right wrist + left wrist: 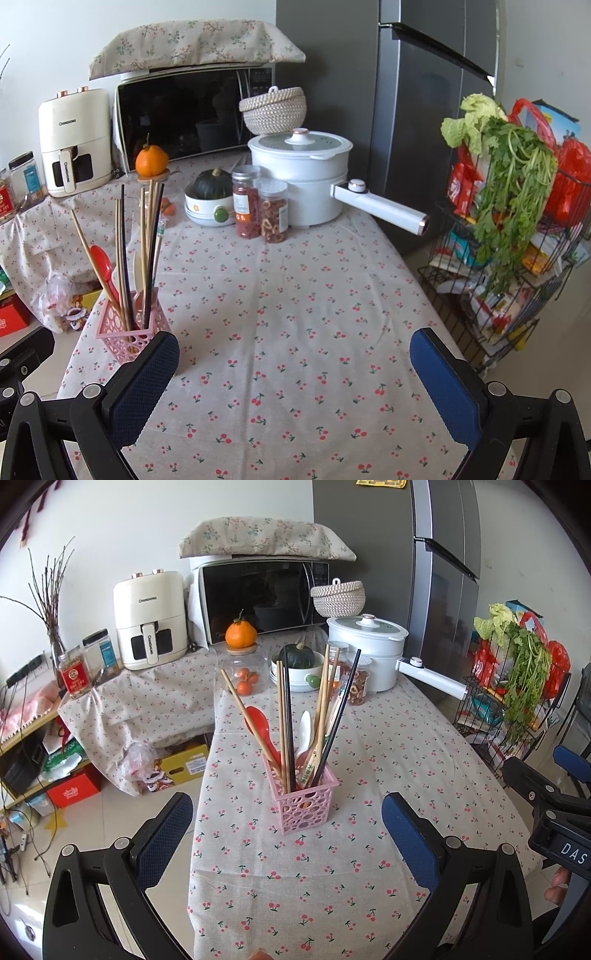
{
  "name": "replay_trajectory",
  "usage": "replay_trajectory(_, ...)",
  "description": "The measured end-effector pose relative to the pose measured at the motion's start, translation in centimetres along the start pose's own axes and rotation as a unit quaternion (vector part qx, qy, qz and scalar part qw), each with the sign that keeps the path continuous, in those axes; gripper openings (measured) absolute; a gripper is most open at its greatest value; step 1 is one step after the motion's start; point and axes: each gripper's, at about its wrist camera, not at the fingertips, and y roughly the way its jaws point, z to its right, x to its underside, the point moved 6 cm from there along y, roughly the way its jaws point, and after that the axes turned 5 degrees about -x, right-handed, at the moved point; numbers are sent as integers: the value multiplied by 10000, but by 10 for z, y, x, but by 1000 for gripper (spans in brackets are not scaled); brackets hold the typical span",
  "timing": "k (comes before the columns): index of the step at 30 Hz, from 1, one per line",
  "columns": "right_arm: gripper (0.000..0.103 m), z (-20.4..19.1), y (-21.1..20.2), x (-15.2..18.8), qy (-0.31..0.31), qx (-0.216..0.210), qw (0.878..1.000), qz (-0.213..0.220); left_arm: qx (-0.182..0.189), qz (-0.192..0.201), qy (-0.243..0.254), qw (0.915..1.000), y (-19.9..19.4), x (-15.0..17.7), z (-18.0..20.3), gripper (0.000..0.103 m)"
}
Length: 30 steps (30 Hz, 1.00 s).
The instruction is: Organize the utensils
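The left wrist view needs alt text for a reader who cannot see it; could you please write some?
A pink utensil basket holding chopsticks and a red spoon stands on a cherry-print tablecloth, centred ahead of the open, empty left gripper. Behind it stand a white pot, a microwave and an air fryer.

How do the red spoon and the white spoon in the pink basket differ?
The red spoon is bright red and leans toward the basket's left side; the white spoon is white and stands nearer the middle among the chopsticks. The red spoon's bowl shows broad and mostly unobstructed; the white spoon's looks narrower and is partly hidden. Both stand bowl-up in the pink basket, untouched by either gripper.
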Motion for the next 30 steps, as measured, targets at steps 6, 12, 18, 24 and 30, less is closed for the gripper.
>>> replay_trajectory(6,103,1,0,0,4,5,10000,9,2,-11,-10,10000,0,0,0,103)
replay_trajectory(12,103,3,1,0,7,25,10000,20,-48,8,-17,10000,-1,2,0,103)
replay_trajectory(18,103,4,3,2,-2,46,10000,-17,-51,10,-15,10000,-1,3,0,103)
replay_trajectory(24,103,2,4,3,-68,50,9999,-58,-55,16,-13,10000,-1,3,0,103)
replay_trajectory(30,103,1,4,3,-57,49,10000,-56,-45,10,-10,10000,-1,3,1,103)
